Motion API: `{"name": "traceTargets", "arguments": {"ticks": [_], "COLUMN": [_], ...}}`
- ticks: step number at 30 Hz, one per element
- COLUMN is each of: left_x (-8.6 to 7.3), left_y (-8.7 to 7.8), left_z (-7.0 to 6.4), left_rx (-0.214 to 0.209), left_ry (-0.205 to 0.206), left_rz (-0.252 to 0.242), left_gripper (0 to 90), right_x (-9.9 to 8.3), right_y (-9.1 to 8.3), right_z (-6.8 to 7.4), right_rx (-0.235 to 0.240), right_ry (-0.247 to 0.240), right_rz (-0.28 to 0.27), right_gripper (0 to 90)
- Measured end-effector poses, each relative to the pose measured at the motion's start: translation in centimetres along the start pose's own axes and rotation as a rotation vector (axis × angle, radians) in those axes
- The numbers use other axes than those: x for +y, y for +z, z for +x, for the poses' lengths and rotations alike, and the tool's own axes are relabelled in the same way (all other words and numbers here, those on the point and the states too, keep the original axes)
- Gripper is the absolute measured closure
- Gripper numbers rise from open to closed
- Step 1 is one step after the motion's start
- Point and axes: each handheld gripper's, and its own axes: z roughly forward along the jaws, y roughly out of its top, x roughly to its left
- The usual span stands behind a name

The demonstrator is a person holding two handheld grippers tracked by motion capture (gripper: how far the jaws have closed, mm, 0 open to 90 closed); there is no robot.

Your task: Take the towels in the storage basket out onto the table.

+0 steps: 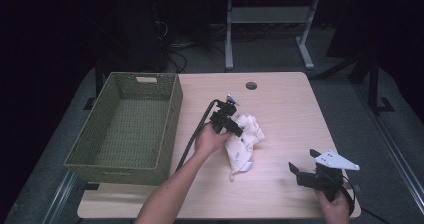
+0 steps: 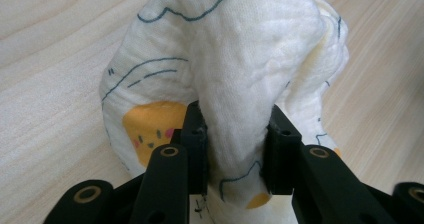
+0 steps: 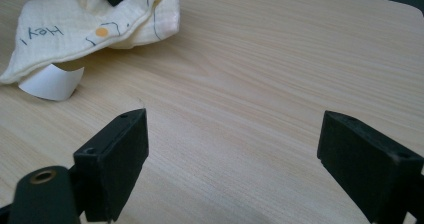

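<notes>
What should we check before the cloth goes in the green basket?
1. Left gripper shut on the cloth: ok.
2. Fold sits well between the jaws: ok.
3. Cloth lifted clear of the table: not ok, part lies on it.
4. Basket empty and open: ok.
5. Right gripper open and apart from the cloth: ok.
6. White tag free: cannot tell.

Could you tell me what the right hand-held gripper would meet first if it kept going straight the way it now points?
Probably bare tabletop: the right hand-held gripper is open, with wood between its jaws. The white cloth lies off to one side of that line, though depth is hard to judge.
</notes>
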Motion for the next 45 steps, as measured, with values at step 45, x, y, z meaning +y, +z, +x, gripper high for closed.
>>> {"name": "traceTargets", "arguments": {"ticks": [45], "left_x": [-2.2], "left_y": [-5.2], "left_z": [-2.4], "left_rx": [0.031], "left_ry": [0.138], "left_rz": [-0.144], "left_gripper": [33.7], "right_x": [0.1], "right_y": [0.1], "right_z": [0.2], "right_rx": [-0.003], "right_ry": [-0.012], "right_rz": [0.007], "right_gripper": [12.6]}}
